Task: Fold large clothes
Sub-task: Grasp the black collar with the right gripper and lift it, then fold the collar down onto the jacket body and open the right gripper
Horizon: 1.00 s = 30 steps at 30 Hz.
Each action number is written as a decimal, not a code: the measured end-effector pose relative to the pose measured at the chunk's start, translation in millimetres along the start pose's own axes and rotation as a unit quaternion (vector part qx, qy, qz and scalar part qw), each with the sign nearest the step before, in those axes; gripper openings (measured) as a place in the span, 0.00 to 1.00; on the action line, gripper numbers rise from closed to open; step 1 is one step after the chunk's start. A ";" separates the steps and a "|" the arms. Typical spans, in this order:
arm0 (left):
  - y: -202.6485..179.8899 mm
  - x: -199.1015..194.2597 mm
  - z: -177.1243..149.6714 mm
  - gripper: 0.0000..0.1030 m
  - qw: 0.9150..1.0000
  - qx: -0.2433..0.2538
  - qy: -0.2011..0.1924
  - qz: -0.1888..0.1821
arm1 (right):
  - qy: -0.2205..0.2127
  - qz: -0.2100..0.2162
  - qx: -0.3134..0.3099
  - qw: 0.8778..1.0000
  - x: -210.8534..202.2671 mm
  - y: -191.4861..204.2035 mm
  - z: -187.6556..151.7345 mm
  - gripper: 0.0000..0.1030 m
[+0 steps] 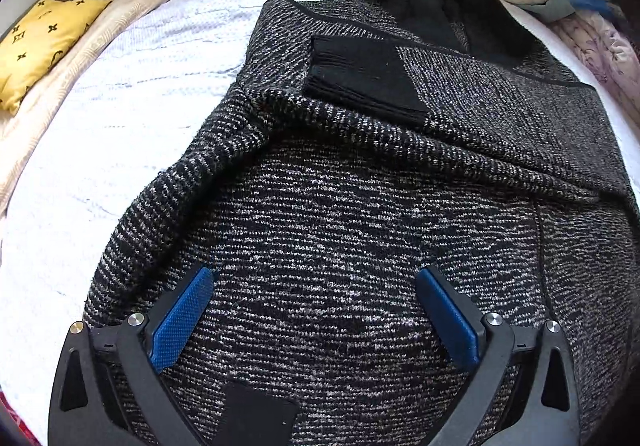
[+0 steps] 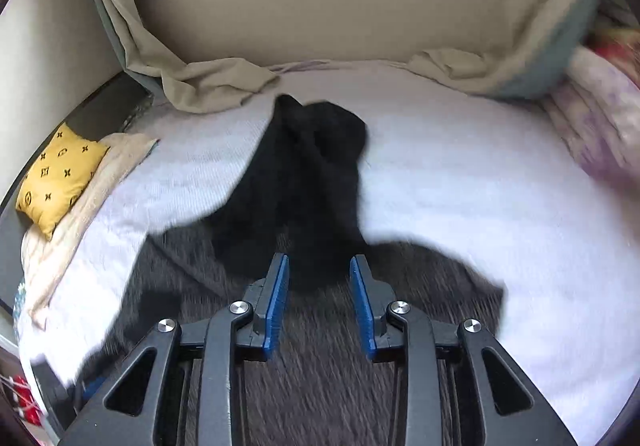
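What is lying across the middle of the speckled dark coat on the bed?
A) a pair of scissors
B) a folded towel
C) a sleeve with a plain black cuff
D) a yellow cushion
C: in the left wrist view a sleeve with a plain black cuff is folded over the coat, while the yellow cushion sits off to the side of the bed.

Left tongs (image 1: 314,312) spread wide, right tongs (image 2: 319,300) partly apart, both empty
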<state>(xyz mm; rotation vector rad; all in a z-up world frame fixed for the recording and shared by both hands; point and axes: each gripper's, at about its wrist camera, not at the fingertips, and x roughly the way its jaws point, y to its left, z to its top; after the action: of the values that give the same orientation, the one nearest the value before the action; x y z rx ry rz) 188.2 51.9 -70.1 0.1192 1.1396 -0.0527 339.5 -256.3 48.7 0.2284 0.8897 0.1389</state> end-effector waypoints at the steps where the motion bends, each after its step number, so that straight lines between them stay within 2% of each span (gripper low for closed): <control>1: -1.2 0.4 0.0 1.00 1.000 -0.001 0.000 0.002 | 0.008 0.009 0.005 1.000 13.6 5.2 17.9 0.27; 5: -3.3 0.6 0.3 1.00 1.000 -0.002 0.000 0.002 | 0.022 0.013 0.011 1.000 64.8 21.9 74.6 0.27; 10: -7.3 5.2 5.9 1.00 1.000 -0.003 -0.002 0.002 | 0.054 -0.007 0.026 0.998 137.9 39.6 111.3 0.27; 15: 3.0 5.4 1.4 1.00 1.000 -0.006 0.000 -0.005 | 0.058 -0.024 0.036 0.997 188.2 42.3 130.9 0.27; 17: 4.2 6.9 3.0 1.00 1.000 -0.008 0.000 -0.008 | 0.057 -0.025 0.059 0.996 205.9 37.6 140.8 0.29; 20: 7.2 9.9 9.2 1.00 1.000 -0.008 0.000 -0.008 | 0.052 -0.030 0.080 0.995 225.8 33.9 148.3 0.41; 30: 8.4 15.1 14.5 1.00 1.000 -0.009 -0.002 -0.010 | 0.063 -0.088 0.035 0.993 281.5 34.6 151.9 0.43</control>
<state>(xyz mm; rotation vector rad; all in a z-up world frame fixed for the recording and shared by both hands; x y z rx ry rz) 208.5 58.7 -77.3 0.0928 1.1364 -0.0602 632.7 -183.7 -62.1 0.2074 1.0372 -0.0428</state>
